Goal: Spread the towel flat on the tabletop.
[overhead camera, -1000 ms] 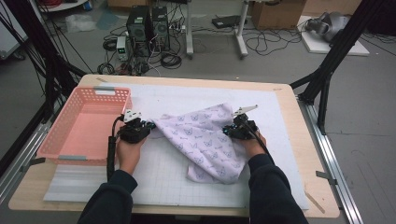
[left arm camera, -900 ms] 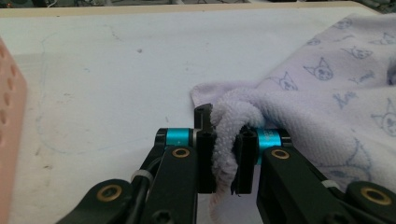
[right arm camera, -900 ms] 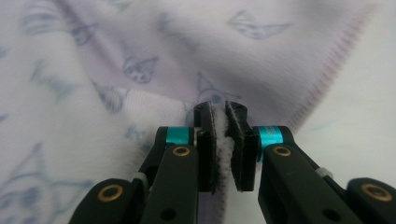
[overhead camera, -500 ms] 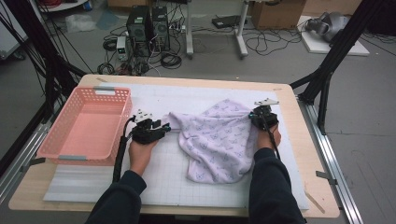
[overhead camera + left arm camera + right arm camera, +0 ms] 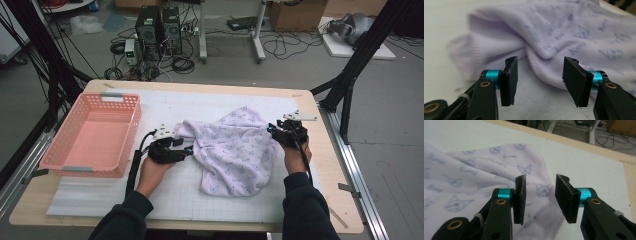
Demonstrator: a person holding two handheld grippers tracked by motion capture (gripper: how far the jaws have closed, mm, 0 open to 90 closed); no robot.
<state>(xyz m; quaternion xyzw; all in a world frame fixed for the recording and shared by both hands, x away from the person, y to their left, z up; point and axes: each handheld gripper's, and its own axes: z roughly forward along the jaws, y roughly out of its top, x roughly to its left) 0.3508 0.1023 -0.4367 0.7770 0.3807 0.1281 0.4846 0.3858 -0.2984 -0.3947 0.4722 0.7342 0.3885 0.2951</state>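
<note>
Both tools have just been opening and grip nothing now: the left tool point(image 5: 538, 81) stands with jaws apart just short of a ribbed cuff, the right tool point(image 5: 541, 198) parted above the hem. The lilac printed garment point(image 5: 232, 150) lies spread but rumpled mid-tabletop point(image 5: 320, 200); smoothing or folding seemingly remains, and the pink basket point(image 5: 67, 162) waits beside

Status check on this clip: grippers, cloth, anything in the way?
Left gripper and right gripper open, jaws just opening, nothing between them. Cloth crumpled on mat, released. Pink basket at left, clear of it.
</note>
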